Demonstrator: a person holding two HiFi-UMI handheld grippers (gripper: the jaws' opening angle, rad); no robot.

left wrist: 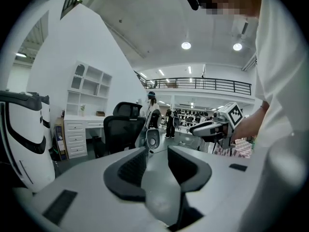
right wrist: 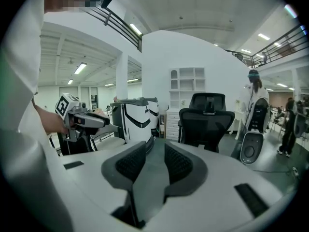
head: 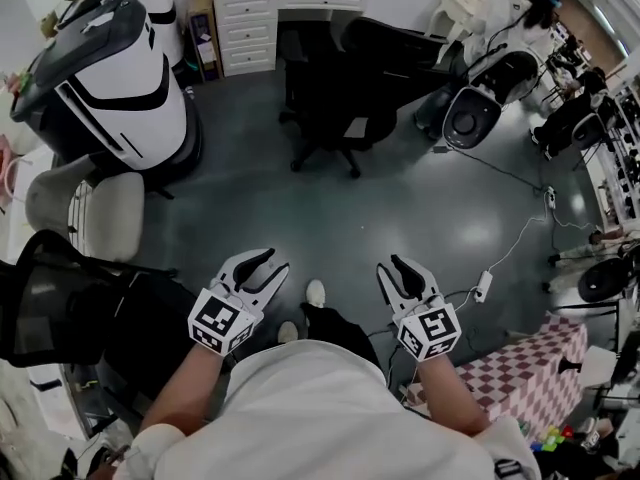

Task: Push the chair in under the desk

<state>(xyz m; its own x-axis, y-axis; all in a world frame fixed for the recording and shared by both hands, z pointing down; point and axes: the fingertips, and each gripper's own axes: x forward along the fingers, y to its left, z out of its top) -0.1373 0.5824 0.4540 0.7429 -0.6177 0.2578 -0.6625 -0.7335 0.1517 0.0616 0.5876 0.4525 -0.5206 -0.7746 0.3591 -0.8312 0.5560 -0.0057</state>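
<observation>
A black office chair [head: 335, 98] stands on the dark floor at the top middle of the head view, its back towards me, in front of the white desk [head: 290, 3] with drawers. Both grippers hang low in that view, well short of the chair. My left gripper [head: 268, 260] and my right gripper [head: 392, 265] are side by side and open, with nothing between the pads. The left gripper view shows the chair [left wrist: 123, 129] and the desk [left wrist: 79, 129] far beyond the parted jaws of the left gripper [left wrist: 157, 151]. In the right gripper view the chair [right wrist: 207, 122] sits beyond the right gripper [right wrist: 155, 149].
A big white and black robot [head: 120, 78] stands at the left, with a beige chair [head: 85, 208] and a black mesh chair [head: 60, 308] below it. Another white machine [head: 480, 108] is right of the office chair. A cable with a power strip [head: 483, 286] and a checkered mat [head: 525, 368] lie at the right.
</observation>
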